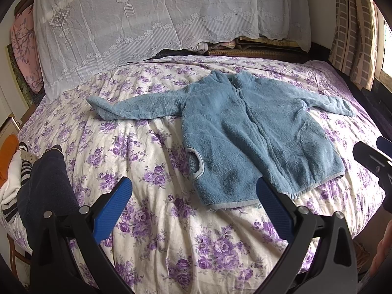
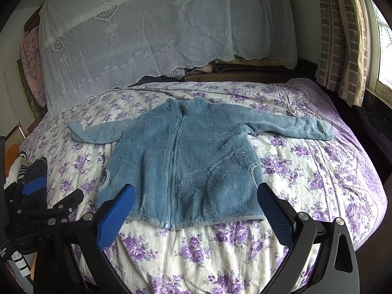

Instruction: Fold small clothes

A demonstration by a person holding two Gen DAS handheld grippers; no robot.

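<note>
The left tool (image 1: 193, 199) hangs wide open and empty above the bed's floral quilt (image 1: 152, 147), its right pad just over the hem of the blue fleece jacket (image 1: 245, 132). The right tool (image 2: 196, 204) is equally spread, holding nothing, over the same hem. The jacket lies flat, front up and zipped, collar toward the lace-covered headboard (image 2: 147, 36), hem toward the tools, sleeves stretched out to either side. Dark and striped clothes (image 1: 36, 181) sit at the quilt's left edge, apart from the jacket. Checked curtains (image 2: 343, 36) hang right.

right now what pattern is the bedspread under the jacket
Purple roses on cream bedspread, under the blue fleece jacket; clearest in the right wrist view.
</note>
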